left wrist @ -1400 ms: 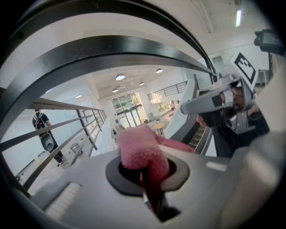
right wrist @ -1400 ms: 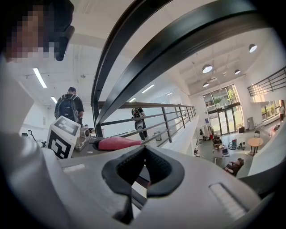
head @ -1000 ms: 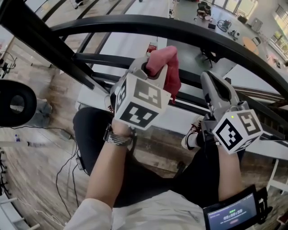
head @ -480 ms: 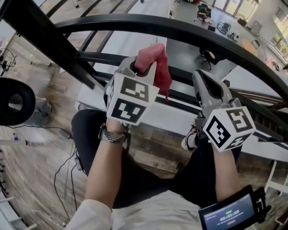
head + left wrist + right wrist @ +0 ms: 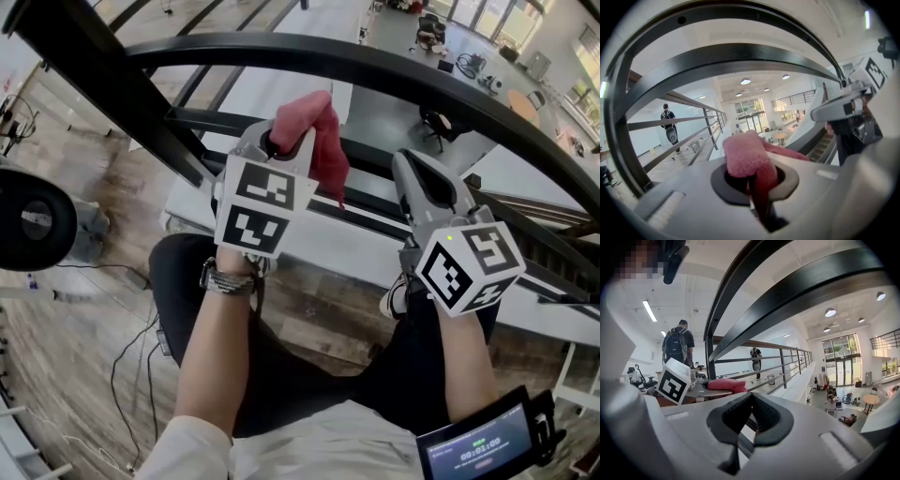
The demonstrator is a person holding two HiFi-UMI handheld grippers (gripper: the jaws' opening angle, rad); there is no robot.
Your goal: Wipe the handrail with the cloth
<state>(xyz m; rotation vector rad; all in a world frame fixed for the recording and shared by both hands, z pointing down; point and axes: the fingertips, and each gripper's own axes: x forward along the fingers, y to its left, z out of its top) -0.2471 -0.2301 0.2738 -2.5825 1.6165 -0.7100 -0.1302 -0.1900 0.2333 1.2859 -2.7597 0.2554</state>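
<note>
A black curved handrail (image 5: 394, 75) arcs across the top of the head view and shows overhead in the left gripper view as the handrail (image 5: 740, 56) and in the right gripper view as the handrail (image 5: 801, 291). My left gripper (image 5: 286, 141) is shut on a pink cloth (image 5: 314, 136) just below the rail, apart from it. The cloth (image 5: 752, 159) bulges out of the closed jaws, and a fold hangs to the right. My right gripper (image 5: 417, 173) sits to the right, jaws shut with nothing between them, below the rail. From the right gripper view the cloth (image 5: 726, 384) shows at left.
Lower black rails (image 5: 216, 127) and a slanted post (image 5: 94, 75) stand in front of me. Beyond the railing is an open drop to a lower floor (image 5: 403, 112). People (image 5: 677, 345) stand on the walkway. A black round object (image 5: 33, 220) sits at the left.
Both grippers have shifted slightly up and left toward the rail, the left one carrying the cloth along. Both stay shut.
</note>
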